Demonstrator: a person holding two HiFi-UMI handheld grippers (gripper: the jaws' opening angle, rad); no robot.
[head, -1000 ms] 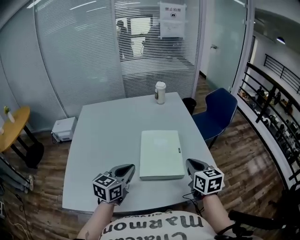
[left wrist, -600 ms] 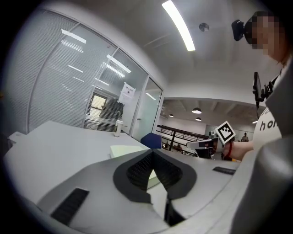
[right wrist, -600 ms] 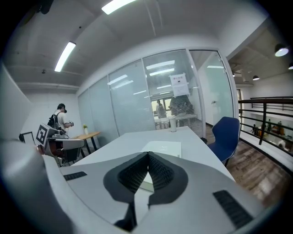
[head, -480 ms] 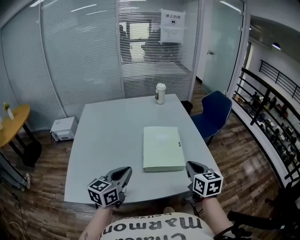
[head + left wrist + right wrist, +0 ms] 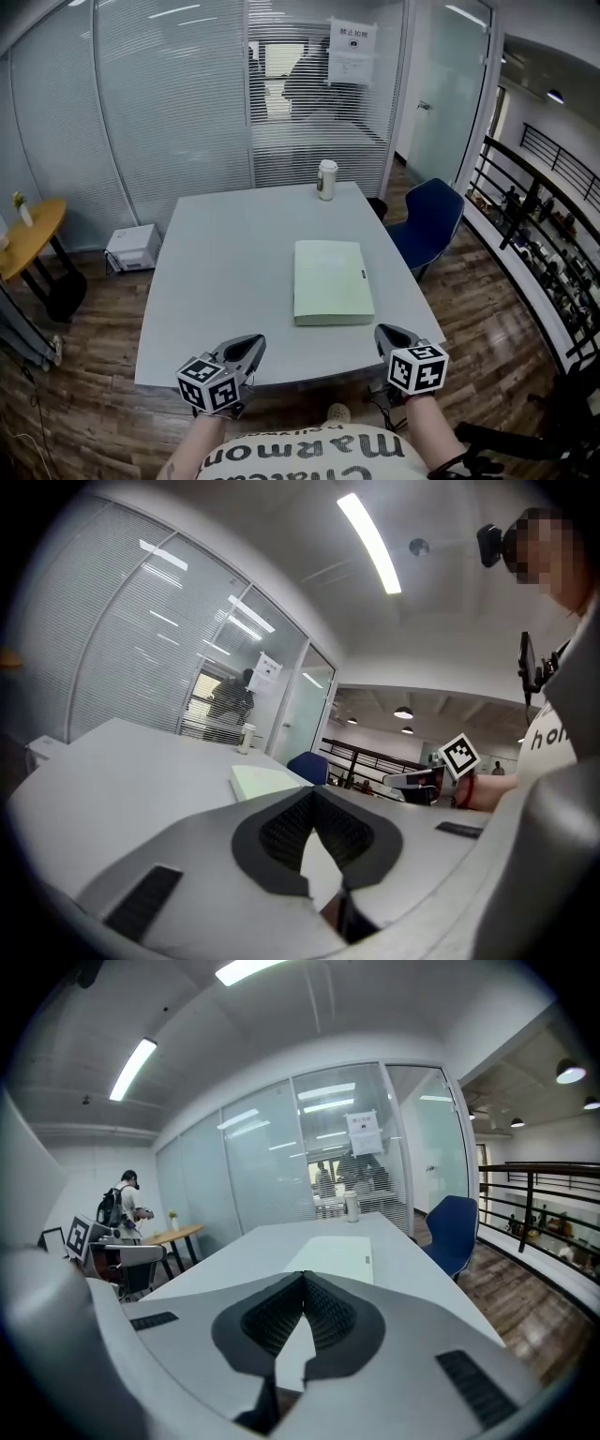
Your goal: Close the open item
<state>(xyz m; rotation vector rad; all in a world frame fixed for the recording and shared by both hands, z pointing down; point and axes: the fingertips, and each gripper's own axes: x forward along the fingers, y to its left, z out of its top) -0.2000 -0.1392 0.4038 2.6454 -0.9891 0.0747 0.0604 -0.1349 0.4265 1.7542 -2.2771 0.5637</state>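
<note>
The pale green folder (image 5: 333, 281) lies flat, cover down, on the right half of the grey table (image 5: 225, 272), well apart from both grippers. A lidded cup (image 5: 326, 179) stands at the far edge, too small to show any detail. The left gripper (image 5: 251, 342) and the right gripper (image 5: 382, 330) hover at the near edge, each with its jaw tips meeting on nothing. In the left gripper view the jaws cover most of the folder, and its small side label cannot be read.
</note>
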